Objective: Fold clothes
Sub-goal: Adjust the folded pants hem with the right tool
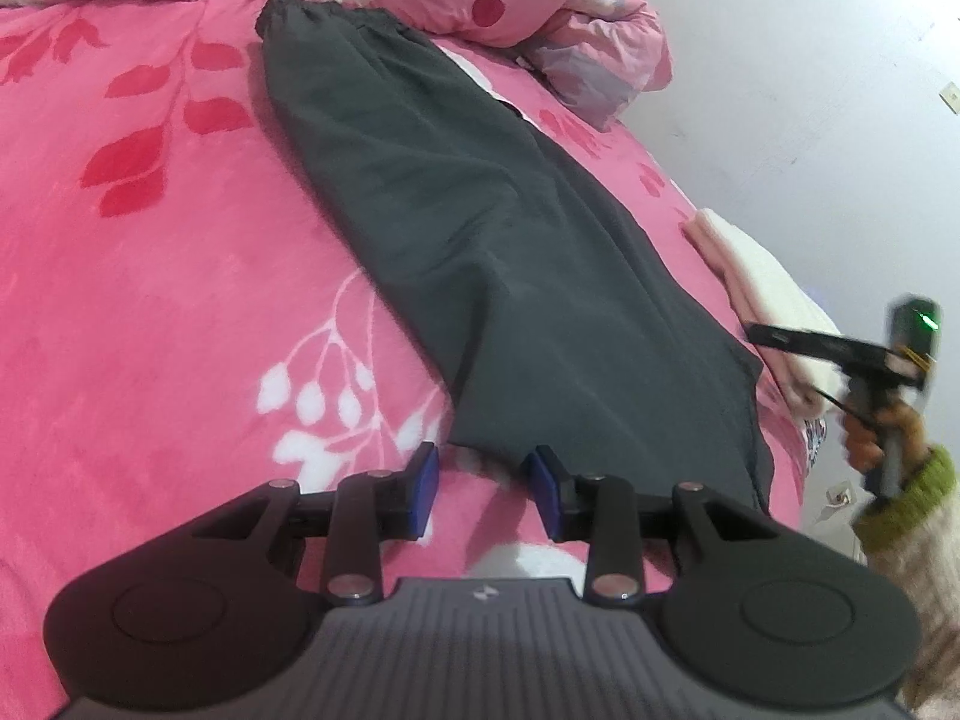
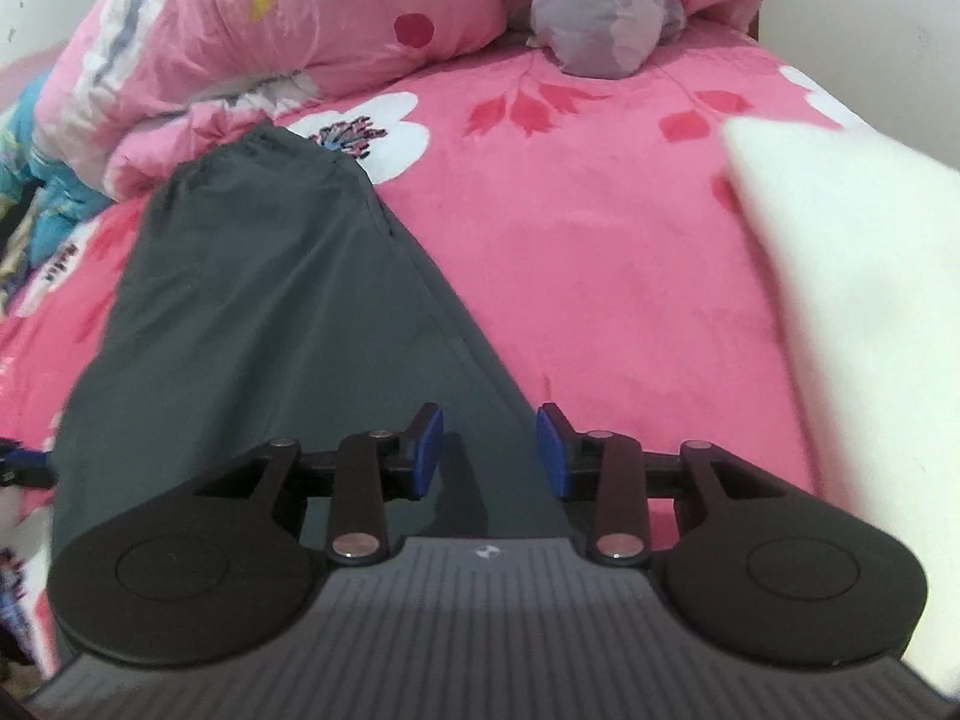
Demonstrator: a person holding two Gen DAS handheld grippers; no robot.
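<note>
One pair of dark grey trousers (image 1: 480, 228) lay flat and long on the plush pink floral bedspread (image 1: 150, 300), waistband far | left gripper (image 1: 483, 489) spread, blue pads just short of the near hem | right gripper (image 2: 491, 450) spread, low over the trousers' right edge | white folded cloth (image 2: 840, 300) beside | crumpled pink quilt (image 2: 270, 30) behind.

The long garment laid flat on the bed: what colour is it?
Dark grey garment, plain, unpatterned; clearest in left wrist view.
</note>
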